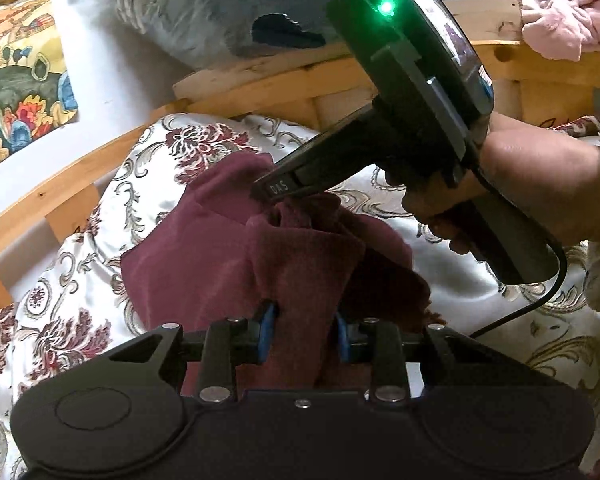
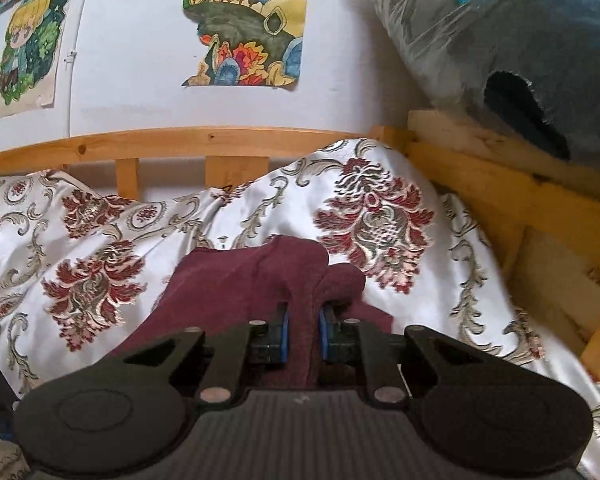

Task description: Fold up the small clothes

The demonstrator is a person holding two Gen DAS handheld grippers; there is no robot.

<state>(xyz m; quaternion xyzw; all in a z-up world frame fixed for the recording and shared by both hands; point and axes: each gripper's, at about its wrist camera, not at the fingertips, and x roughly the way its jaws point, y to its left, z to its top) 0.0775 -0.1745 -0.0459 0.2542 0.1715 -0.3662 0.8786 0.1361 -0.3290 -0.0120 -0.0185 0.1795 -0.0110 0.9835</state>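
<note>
Maroon cloth [image 1: 204, 256], soft and bunched, is pinched in both left tongs [image 1: 305, 330] and right tongs [image 2: 303, 334].

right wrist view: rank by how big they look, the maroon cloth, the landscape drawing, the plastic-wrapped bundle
1. plastic-wrapped bundle, cut off by the frame edge, so only its visible part counts.
2. maroon cloth, partly hidden behind the right gripper.
3. landscape drawing.
The cloth is nearest the camera, so its rank over the drawing is uncertain.

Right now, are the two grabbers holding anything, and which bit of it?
Both hold the maroon cloth. The left gripper pinches a bunched fold at its near edge; the right gripper pinches another raised fold, lifted off the flowered bedcover.
</note>
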